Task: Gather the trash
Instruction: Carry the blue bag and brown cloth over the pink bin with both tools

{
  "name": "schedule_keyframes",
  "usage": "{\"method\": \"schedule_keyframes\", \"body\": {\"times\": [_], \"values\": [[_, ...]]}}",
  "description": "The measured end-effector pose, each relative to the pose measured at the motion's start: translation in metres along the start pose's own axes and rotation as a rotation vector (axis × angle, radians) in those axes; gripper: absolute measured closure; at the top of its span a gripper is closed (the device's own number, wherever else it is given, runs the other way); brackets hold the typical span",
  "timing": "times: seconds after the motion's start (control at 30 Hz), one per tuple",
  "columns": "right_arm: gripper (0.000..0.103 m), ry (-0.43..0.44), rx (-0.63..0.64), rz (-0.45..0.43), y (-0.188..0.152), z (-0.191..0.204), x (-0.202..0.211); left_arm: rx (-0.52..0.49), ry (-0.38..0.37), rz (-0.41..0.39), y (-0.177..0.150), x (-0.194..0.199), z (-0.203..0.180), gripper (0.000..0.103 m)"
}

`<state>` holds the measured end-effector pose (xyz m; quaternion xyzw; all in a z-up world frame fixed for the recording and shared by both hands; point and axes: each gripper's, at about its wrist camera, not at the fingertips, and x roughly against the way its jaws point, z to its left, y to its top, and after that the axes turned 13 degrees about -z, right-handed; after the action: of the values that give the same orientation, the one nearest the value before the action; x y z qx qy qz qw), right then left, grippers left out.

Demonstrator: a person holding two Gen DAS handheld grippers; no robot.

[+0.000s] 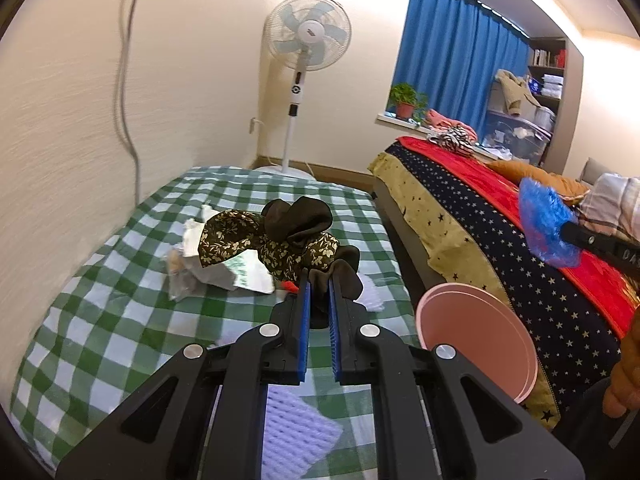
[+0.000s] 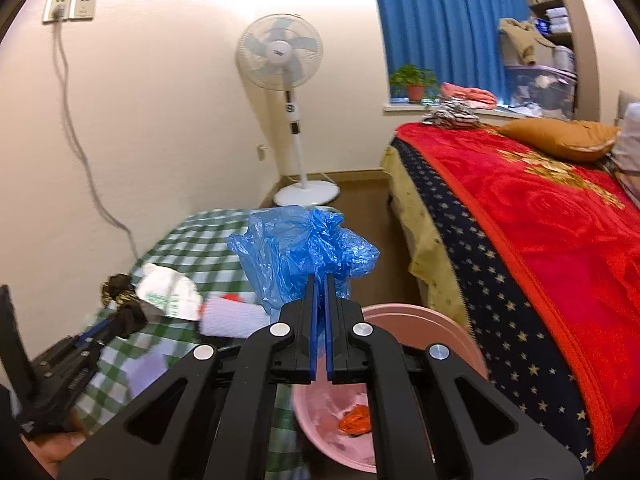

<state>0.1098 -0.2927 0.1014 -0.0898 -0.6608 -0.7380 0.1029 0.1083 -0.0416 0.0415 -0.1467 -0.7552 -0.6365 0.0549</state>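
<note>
The left gripper (image 1: 319, 280) jaws clamp a dark floral cloth (image 1: 280, 240) above the checked counter (image 1: 112, 312); crumpled paper (image 1: 208, 256) lies beyond-left, pink bin (image 1: 480, 340) right.

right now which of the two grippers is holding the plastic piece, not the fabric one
The right gripper: it is shut on the crumpled blue plastic bag. The left gripper clamps the dark brown floral fabric scrunchie instead.

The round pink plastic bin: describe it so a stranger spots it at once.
Find the green-and-white checked tablecloth and the red floral blanket. In the floor gap between them stands the round pink plastic bin. Unlike its neighbours, it is an open tub, with an orange scrap inside.
</note>
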Motion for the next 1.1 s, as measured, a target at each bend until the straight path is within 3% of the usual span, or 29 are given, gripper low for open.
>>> {"method": "schedule_keyframes", "body": {"times": [0.27,1.1], "values": [[0.1,-0.093,-0.059,0.016,-0.008,-0.032,-0.012,-0.029,-0.068,0.018,-0.01,-0.018,-0.032,0.095],[0.1,-0.187,-0.121,0.033,-0.012,-0.069,-0.025,-0.049,-0.285,0.083,-0.036,-0.058,-0.119,0.095]]}}
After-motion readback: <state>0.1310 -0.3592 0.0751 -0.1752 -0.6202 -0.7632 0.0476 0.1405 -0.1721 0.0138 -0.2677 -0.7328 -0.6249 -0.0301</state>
